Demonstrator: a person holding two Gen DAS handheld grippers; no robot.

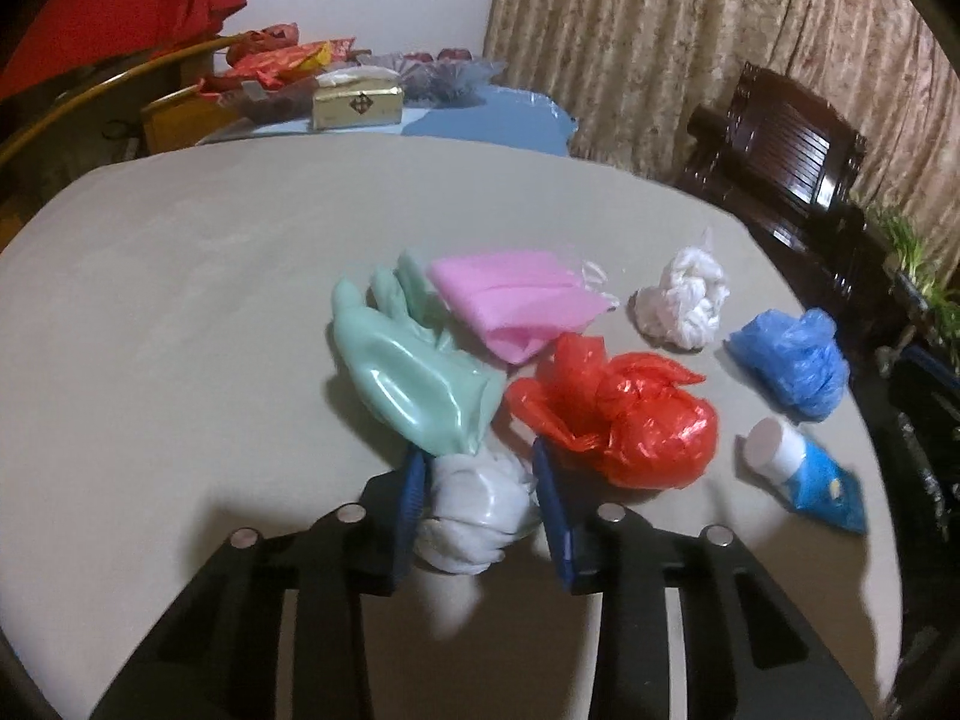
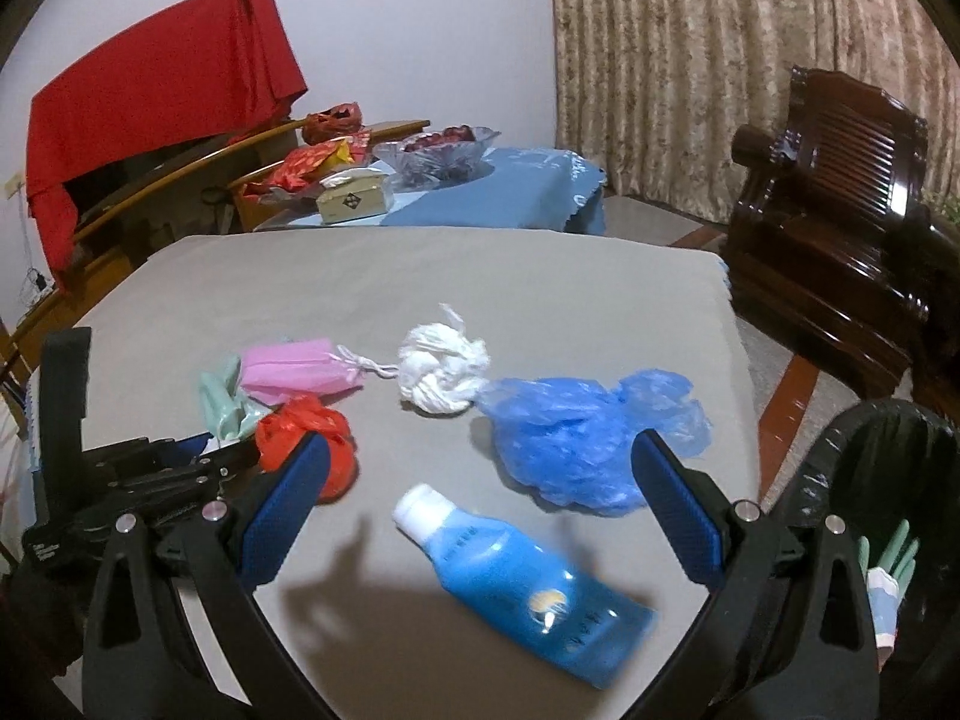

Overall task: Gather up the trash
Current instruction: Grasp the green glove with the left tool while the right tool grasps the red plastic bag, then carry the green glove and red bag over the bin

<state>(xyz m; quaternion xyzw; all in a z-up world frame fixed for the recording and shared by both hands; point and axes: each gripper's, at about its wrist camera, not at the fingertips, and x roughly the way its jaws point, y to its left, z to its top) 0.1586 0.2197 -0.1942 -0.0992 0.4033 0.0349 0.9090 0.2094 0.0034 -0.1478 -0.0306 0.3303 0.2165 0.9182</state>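
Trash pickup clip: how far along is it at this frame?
Done: some items already lie in the black-lined bin. In hand: the left gripper is shut on a white wad; the right gripper hangs open above the blue bottle. Left on the table: green glove, pink mask, red bag, white bag, blue bag.

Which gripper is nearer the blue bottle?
Right. The right gripper hovers open just above the blue bottle; the left gripper, closed on a white wad, sits beyond the red bag.

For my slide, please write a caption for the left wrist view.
Left gripper shut on a white crumpled wad, beside mint glove and red bag.
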